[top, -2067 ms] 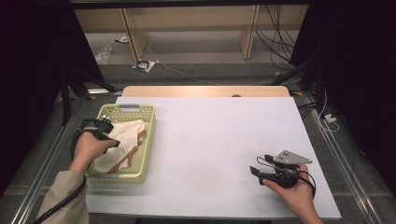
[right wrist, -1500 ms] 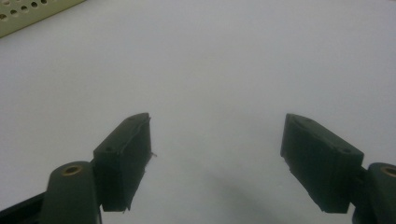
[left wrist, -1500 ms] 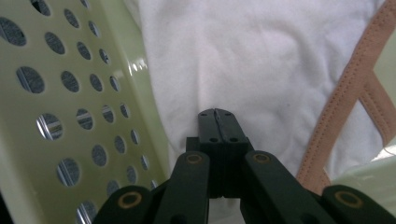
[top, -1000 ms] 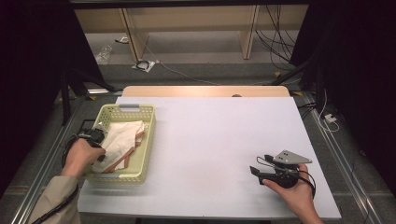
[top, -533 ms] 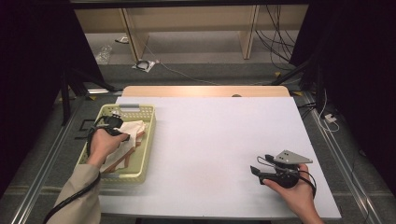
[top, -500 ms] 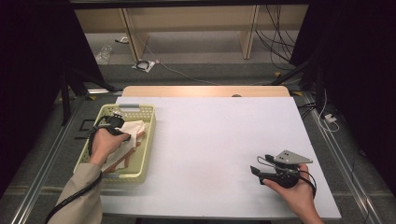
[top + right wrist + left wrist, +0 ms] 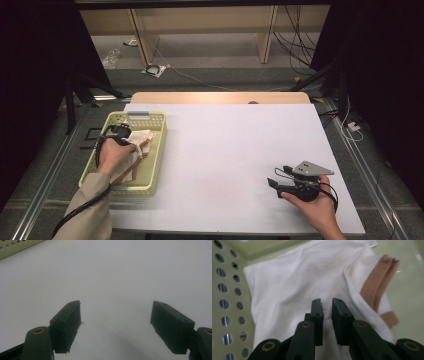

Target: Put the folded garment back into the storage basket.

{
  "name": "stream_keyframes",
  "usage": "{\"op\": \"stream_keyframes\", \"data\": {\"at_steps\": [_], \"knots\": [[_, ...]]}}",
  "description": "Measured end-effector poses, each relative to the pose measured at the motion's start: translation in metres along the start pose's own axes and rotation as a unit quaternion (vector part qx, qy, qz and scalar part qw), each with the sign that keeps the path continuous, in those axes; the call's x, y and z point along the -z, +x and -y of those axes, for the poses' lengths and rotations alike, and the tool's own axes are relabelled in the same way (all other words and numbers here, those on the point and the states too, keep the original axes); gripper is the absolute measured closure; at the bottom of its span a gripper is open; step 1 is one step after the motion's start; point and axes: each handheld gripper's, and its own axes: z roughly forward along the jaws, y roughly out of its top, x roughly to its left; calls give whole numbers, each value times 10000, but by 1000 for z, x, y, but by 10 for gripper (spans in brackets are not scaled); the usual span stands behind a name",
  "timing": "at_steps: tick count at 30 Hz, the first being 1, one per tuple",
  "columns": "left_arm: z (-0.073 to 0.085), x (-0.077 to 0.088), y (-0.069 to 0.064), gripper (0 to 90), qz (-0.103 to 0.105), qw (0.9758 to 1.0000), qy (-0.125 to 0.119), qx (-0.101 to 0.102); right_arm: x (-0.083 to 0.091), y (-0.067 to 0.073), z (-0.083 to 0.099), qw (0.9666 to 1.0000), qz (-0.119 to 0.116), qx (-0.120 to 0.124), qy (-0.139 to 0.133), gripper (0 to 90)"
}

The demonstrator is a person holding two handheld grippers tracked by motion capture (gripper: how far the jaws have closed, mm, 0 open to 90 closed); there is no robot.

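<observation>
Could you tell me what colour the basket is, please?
Pale yellow-green basket, clearest in the high view.

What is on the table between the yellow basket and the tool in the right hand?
Nothing: in the high view only bare white table top lies between the yellow-green perforated plastic basket and the black right tool.

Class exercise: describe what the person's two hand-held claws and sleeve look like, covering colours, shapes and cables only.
The left claw has two black jaws with flat rectangular pads, small screw holes and brass-coloured pivot rivets. The right claw has the same chunky black jaws; in the high view it carries a grey three-cornered plate. Black cables trail from both. The left arm wears a beige long sleeve.
</observation>
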Motion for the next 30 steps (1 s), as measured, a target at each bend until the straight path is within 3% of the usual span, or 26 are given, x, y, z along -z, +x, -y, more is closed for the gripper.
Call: {"op": "stream_keyframes", "data": {"at_steps": [3, 6, 10, 12, 15, 19, 24, 30], "knots": [[-4, 8, -11, 748, 246, 9995, -195, -78, -1, -1, 0, 10000, -21, -17, -18, 251], [-7, 10, -20, 745, 543, 9983, -165, -138, -1, 0, 0, 10000, -22, -19, -12, 251], [-6, 0, -26, 748, 441, 9985, 73, -304, 0, 0, 0, 10000, -9, -6, -19, 251], [-5, -5, -25, 764, 226, 9989, 145, -392, 0, -1, 0, 10000, -12, -14, -28, 251], [-5, -7, -23, 772, 194, 9993, 121, -310, -1, -1, 1, 10000, -23, -14, -32, 249], [-7, -10, -19, 775, -88, 9994, 133, -310, -1, 0, 0, 10000, -23, -20, -7, 249], [-7, -9, -16, 771, -90, 9996, 83, -255, 1, -1, 0, 10000, -2, -9, -8, 248], [-5, -2, -19, 699, -27, 9996, -97, -271, 0, 0, 0, 10000, -14, 3, -32, 249]]}}
